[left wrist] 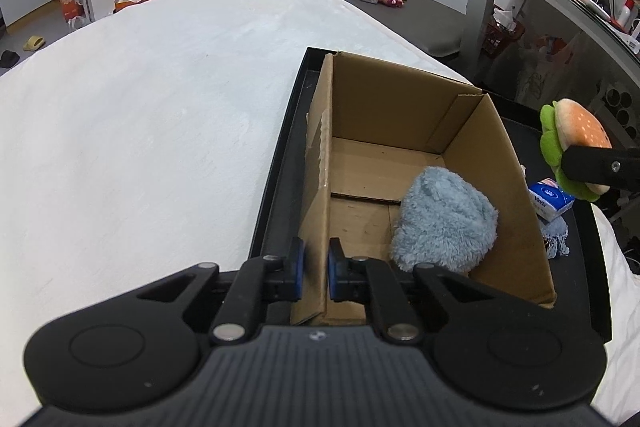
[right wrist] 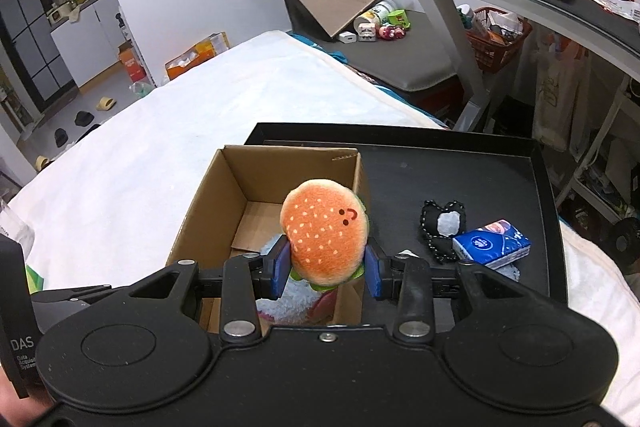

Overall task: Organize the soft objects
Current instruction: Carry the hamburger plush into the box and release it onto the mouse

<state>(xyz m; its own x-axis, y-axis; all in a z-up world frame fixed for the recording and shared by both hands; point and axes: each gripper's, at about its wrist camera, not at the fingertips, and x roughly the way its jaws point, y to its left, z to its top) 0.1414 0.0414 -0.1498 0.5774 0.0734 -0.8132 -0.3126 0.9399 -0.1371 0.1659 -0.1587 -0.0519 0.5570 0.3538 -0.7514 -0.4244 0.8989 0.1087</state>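
The round plush burger toy [right wrist: 325,233] has an orange bun speckled with pale dots, a small dark face mark, and a green lettuce frill. The open corrugated cardboard box [left wrist: 404,131] is plain brown; the fluffy cloth bundle [left wrist: 444,221] inside it is pale blue. The shallow tray [right wrist: 548,187] is black. On it lie a blue-and-white tissue packet [right wrist: 493,243] and a black heart-shaped pad [right wrist: 442,227] with a white centre. The bed cover [left wrist: 152,115] is white.
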